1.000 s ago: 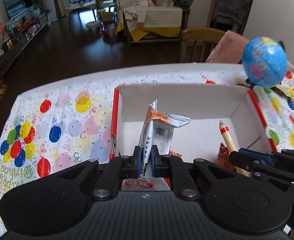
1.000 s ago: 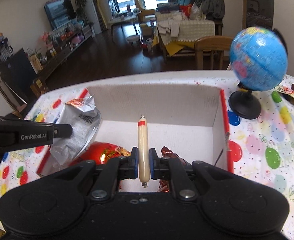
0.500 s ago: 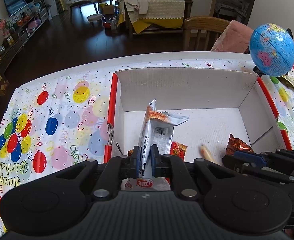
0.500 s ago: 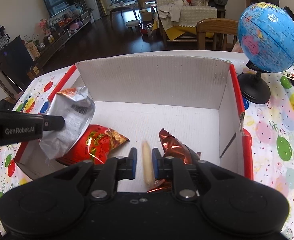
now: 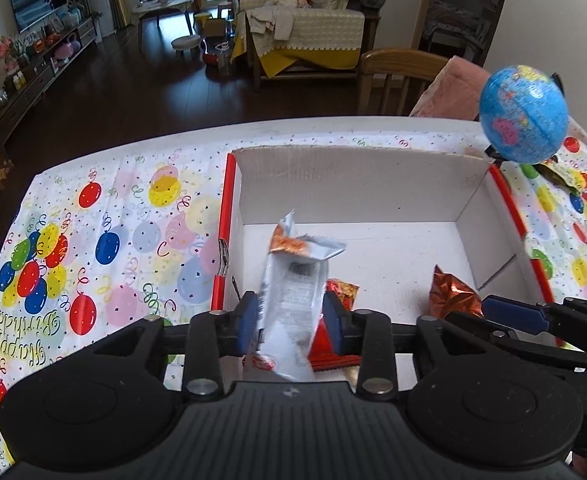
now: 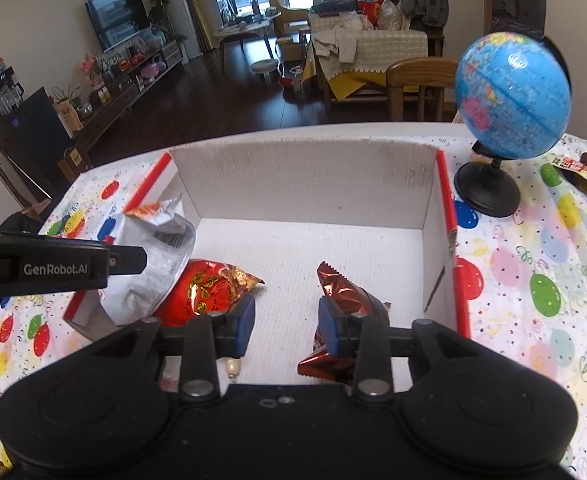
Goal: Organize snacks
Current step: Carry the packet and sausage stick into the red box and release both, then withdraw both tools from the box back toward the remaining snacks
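A white cardboard box (image 5: 357, 176) with red edges sits on the balloon tablecloth; it also shows in the right wrist view (image 6: 305, 184). My left gripper (image 5: 289, 320) is open, with a silver snack packet (image 5: 293, 280) loose between its spread fingers over the box's near left corner. The packet also shows in the right wrist view (image 6: 153, 256). My right gripper (image 6: 283, 322) is open and empty over the box. A sausage stick's end (image 6: 231, 368) lies under its left finger. A red snack bag (image 6: 209, 288) and a copper foil packet (image 6: 349, 292) lie in the box.
A blue globe (image 6: 509, 96) on a black stand sits right of the box. A dark snack wrapper (image 6: 585, 172) lies at the far right. A wooden chair (image 5: 401, 68) stands behind the table. The tablecloth (image 5: 105, 240) stretches left of the box.
Both grippers opened. The right gripper lowered the sausage stick into the box and let go of it. The left gripper's fingers spread away from the silver packet.
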A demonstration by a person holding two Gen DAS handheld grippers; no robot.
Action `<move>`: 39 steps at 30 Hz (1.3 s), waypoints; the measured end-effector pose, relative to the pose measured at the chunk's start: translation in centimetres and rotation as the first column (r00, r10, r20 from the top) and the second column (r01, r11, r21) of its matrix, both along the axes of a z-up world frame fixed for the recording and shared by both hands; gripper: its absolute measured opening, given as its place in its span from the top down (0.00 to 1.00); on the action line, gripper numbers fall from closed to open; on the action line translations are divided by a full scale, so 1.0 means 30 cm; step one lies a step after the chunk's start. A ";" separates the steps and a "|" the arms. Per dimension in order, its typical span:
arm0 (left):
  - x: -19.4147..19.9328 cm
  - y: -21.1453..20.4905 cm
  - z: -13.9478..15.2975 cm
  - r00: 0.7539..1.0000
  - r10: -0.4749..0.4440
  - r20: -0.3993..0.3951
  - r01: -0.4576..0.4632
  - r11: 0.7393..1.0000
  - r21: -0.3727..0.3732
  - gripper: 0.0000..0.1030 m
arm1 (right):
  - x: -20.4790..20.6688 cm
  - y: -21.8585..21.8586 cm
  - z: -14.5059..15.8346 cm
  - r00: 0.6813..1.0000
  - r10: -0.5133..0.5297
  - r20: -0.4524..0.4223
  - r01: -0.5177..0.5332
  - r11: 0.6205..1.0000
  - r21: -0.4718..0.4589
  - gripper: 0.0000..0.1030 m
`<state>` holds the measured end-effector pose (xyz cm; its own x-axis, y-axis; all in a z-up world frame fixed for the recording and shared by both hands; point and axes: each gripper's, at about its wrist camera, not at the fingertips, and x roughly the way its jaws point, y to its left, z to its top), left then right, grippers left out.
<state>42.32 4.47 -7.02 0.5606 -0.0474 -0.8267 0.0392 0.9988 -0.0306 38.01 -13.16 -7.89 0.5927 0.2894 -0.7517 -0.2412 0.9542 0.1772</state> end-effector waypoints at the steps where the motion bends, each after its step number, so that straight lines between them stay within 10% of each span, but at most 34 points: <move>1: -0.010 -0.001 0.010 1.000 -0.004 0.006 0.004 1.000 -0.004 0.62 | -0.009 -0.003 0.011 1.000 -0.003 0.006 0.003 1.000 0.001 0.64; 39: -0.573 0.061 0.209 0.986 -0.084 0.142 0.105 0.983 -0.150 0.20 | -0.557 -0.073 0.218 0.964 -0.074 0.254 0.066 0.997 0.037 0.01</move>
<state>25.13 6.29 -0.75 0.6526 -0.2280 -0.7226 0.1476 0.9736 -0.1739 21.30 -15.35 -1.37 0.7832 0.2594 -0.5650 -0.2148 0.9657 0.1456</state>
